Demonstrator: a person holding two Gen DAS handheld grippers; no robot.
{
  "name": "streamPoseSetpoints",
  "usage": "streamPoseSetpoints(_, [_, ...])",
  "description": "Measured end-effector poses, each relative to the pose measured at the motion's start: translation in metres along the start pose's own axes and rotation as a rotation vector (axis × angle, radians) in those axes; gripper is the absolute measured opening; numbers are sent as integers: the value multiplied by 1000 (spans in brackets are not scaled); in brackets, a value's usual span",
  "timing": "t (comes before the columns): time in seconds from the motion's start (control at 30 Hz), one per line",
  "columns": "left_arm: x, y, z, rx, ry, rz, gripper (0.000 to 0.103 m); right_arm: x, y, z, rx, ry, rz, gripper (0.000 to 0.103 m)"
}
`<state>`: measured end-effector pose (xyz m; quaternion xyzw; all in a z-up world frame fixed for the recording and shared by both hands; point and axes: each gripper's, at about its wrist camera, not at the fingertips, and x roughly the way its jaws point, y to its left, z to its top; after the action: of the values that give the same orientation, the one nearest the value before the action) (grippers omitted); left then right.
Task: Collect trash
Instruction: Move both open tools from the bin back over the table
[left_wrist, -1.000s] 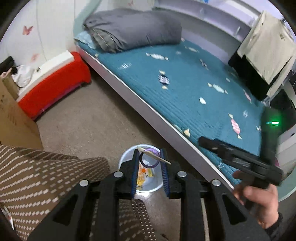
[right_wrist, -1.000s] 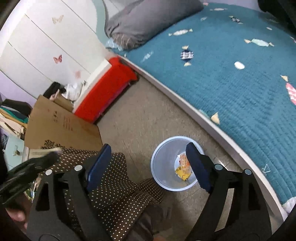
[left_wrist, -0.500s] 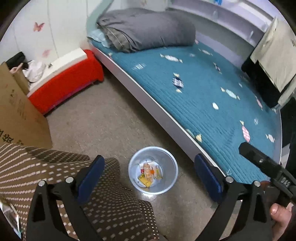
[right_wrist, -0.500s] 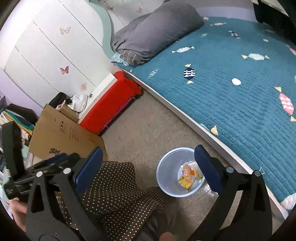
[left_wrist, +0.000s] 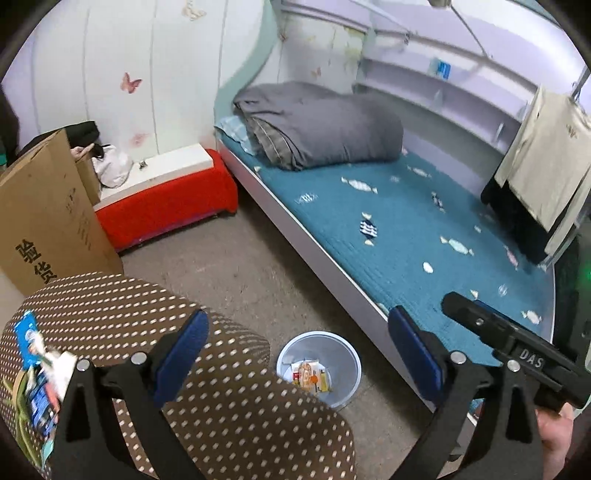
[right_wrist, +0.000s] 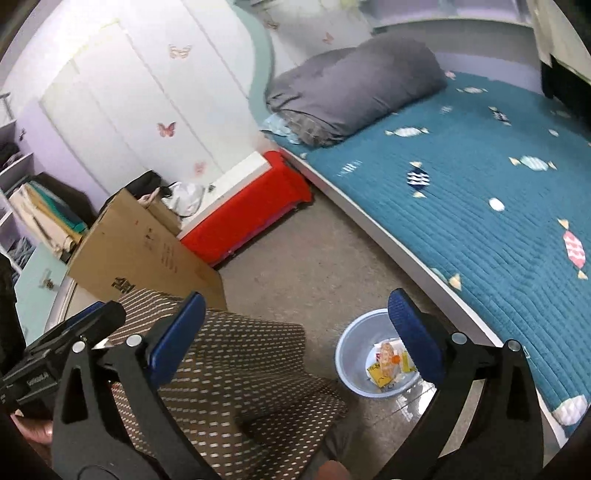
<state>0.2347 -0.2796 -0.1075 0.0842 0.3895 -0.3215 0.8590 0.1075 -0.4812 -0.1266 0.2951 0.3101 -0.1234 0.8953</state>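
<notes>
Trash first: wrappers (left_wrist: 310, 374) lie in the bottom of the pale blue bin (left_wrist: 345, 345) on the floor, just beside the bed frame, and that is where the collected litter sits right now. The big change is at the left claw (left_wrist: 299, 354). A second ago its blue pads were pinched close over the bin's mouth with a thin stick and a purple scrap between them; now they gape wide apart with nothing between them, and the stick is no longer visible anywhere near them. Whether it landed in the bin I cannot make out among the wrappers, though it looks that way. The right claw (right_wrist: 295, 332) was already fairly open and is now spread fully, empty too. Both cameras see far more of the room than before, bin smaller and lower in each picture, so both hands have come up and away from it.

My read: one drop is done and both claws are free for the next piece. More litter seems to wait on the dotted brown cushion (left_wrist: 207, 402), where a blurred blue and white packet (left_wrist: 35, 373) shows at the left edge of the left view.

Writing now. The right-hand tool (left_wrist: 517, 365) carries white letters "DAS". The cardboard box (left_wrist: 48, 218) has bold Chinese characters, 验货, down its side. The left-hand tool's (right_wrist: 48, 373) small print is too blurred to read.
</notes>
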Motion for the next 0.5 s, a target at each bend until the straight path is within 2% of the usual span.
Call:
streamPoseSetpoints(0.3, [-59,32,-20,-30,-102,53,95,-8,60,-5,-105,15,65,97])
streamPoseSetpoints(0.5, [-81,66,-36,-85,-128,84,95,-5,99,-14,-170,35,116,97])
